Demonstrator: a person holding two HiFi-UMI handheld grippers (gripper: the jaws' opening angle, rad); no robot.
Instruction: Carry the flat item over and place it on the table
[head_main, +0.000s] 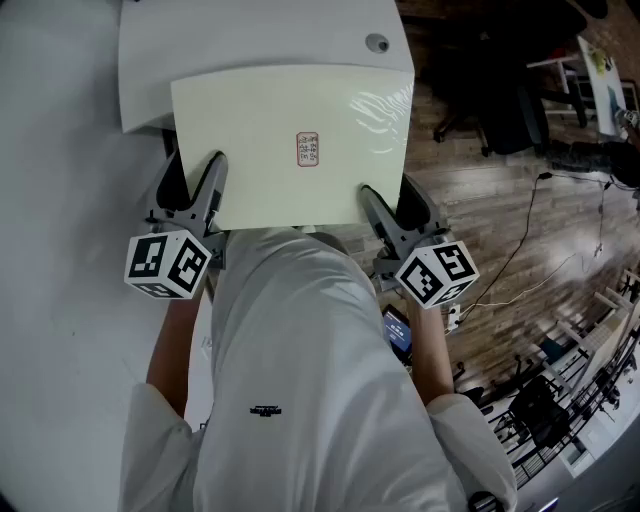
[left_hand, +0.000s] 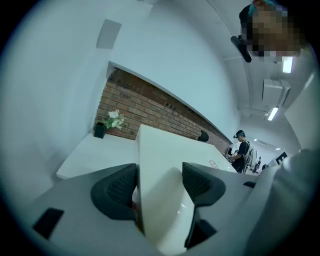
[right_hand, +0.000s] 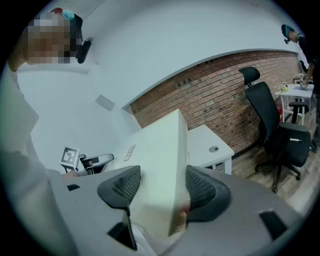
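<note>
The left gripper (left_hand: 159, 182) pinches the near left edge of the flat cream board (head_main: 290, 140), a pad on each face. The right gripper (right_hand: 159, 189) clamps the near right edge likewise. The board's far part lies over the white table (head_main: 250, 30), and a small label (head_main: 307, 149) sits at the board's middle.

black chair (right_hand: 267, 112) near brick wall (right_hand: 210, 95), possibly potted flowers (left_hand: 114, 119).

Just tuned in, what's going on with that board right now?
A person grips a flat cream board by its near edge. The left tongs and the right tongs are each closed on a near corner. The board's far end reaches over the white table. I can't tell whether it rests on the table.
</note>
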